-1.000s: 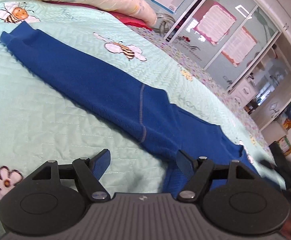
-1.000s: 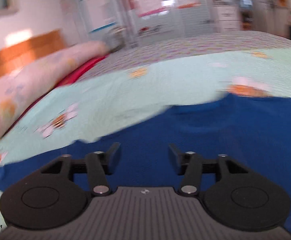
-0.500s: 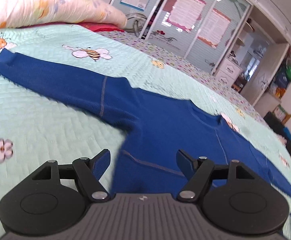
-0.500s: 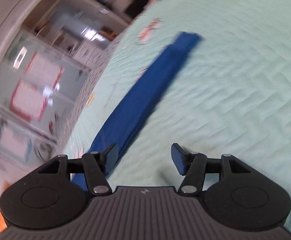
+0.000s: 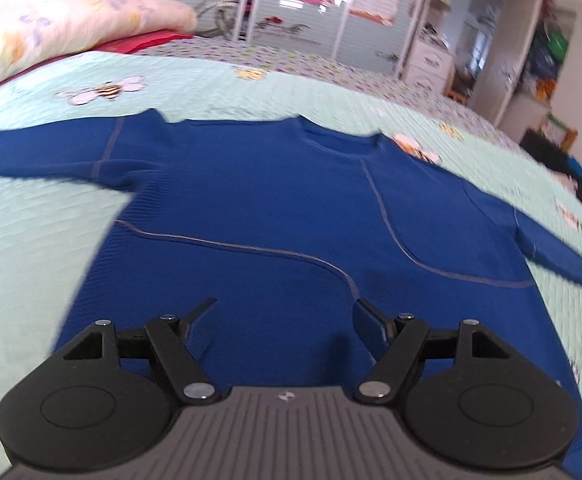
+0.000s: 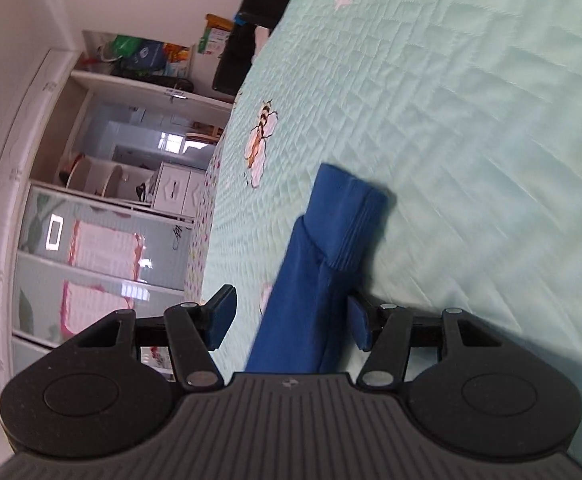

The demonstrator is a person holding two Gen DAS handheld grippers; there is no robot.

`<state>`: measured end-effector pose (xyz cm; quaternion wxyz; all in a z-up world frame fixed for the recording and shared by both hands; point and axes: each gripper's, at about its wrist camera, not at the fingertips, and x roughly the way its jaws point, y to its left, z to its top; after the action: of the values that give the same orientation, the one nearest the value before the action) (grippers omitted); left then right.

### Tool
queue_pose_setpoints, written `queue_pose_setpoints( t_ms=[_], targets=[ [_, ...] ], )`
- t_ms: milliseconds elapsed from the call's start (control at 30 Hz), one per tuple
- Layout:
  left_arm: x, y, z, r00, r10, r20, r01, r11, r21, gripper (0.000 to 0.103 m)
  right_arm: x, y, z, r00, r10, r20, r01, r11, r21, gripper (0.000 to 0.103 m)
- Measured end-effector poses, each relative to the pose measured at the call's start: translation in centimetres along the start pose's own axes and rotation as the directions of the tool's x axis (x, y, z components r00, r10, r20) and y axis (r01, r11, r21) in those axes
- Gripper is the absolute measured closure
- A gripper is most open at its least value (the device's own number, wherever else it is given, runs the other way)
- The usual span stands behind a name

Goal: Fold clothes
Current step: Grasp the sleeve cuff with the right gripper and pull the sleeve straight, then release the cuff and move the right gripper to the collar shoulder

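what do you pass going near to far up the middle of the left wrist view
left gripper fingers → blue sweater body → its collar → mint quilt → floral sheet → glass cabinet doors

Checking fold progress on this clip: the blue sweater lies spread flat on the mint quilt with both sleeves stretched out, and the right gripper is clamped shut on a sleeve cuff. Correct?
Not quite. The right gripper is open: in the right wrist view the sleeve cuff lies ahead of its parted fingers, ungripped. The rest holds: the blue sweater lies spread on the mint quilt, sleeves out.
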<state>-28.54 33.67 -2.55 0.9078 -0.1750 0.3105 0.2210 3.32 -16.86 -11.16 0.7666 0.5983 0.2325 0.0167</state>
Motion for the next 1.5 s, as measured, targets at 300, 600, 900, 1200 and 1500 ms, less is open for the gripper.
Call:
queue_pose_setpoints(
  t_ms=[300, 600, 900, 1200, 1500],
  targets=[
    [0.8, -2.7, -1.1, 0.999, 0.003, -0.049, 0.001, 0.997, 0.075, 0.028, 0.8, -0.1, 0.8, 1.000, 0.000, -0.031, -0.002, 0.999, -0.043, 0.066],
    [0.4, -3.6, -1.4, 0.998, -0.012, -0.058, 0.018, 0.996, 0.090, 0.028, 2.6, 1.0, 0.7, 0.994, -0.107, -0.006, 0.105, 0.981, -0.163, 0.096],
    [-0.8, -2.7, -1.3, 0.999, -0.025, -0.048, 0.028, 0.998, 0.059, 0.028, 0.1, 5.1, -1.0, 0.989, -0.128, 0.072, 0.146, 0.922, -0.358, 0.098],
    [-2.6, 1.2, -0.9, 0.999, -0.037, -0.010, 0.037, 0.998, -0.041, 0.028, -0.6, 14.0, -5.5, 0.996, -0.040, 0.083, 0.079, 0.828, -0.556, 0.098],
    [-3.2, 5.4, -1.7, 1.000, -0.012, 0.029, 0.015, 0.994, -0.107, 0.028, 0.1, 23.2, -17.6, 0.998, 0.063, -0.012, -0.051, 0.666, -0.744, 0.099]
  ],
)
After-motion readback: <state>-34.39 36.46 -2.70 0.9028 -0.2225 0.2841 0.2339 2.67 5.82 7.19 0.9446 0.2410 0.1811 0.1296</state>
